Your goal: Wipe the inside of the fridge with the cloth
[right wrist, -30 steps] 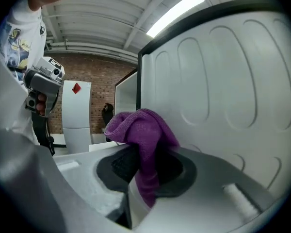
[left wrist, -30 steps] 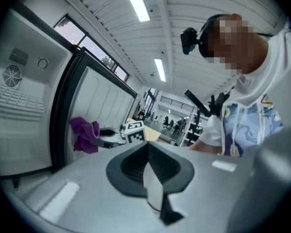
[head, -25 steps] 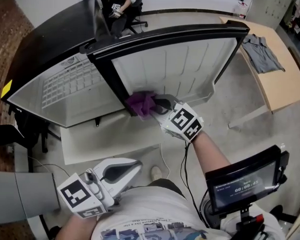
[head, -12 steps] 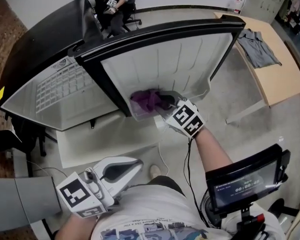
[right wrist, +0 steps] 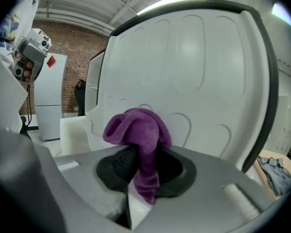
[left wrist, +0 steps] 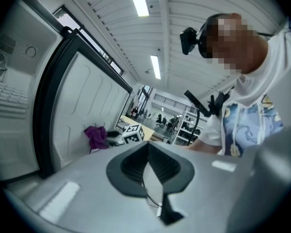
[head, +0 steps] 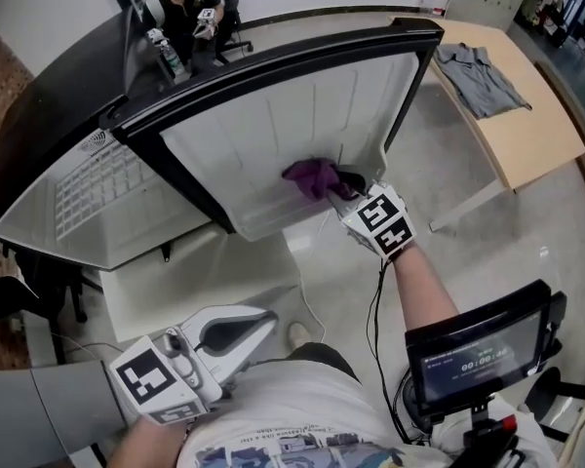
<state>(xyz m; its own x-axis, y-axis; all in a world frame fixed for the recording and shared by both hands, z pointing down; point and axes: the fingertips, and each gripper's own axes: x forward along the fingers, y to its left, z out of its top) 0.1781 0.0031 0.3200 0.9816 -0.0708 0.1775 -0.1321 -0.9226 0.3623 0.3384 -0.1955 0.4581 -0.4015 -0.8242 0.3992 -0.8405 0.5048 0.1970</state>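
At lower left of the head view, found left gripper idle by the torso, jaws together on nothing; at centre, noted purple cloth against white fridge door liner, shifted rightward from the liner's left corner within the last second; just right, found right gripper clamped tight on the purple cloth; judged wiping under way, most of liner outstanding.

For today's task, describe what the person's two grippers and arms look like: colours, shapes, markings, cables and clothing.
Both the left gripper and right gripper are pale grey moulded shells with black ribbed jaw pads. Each carries a white cube with black square markers. A thin black cable trails from the right one. The person wears a white printed T-shirt.
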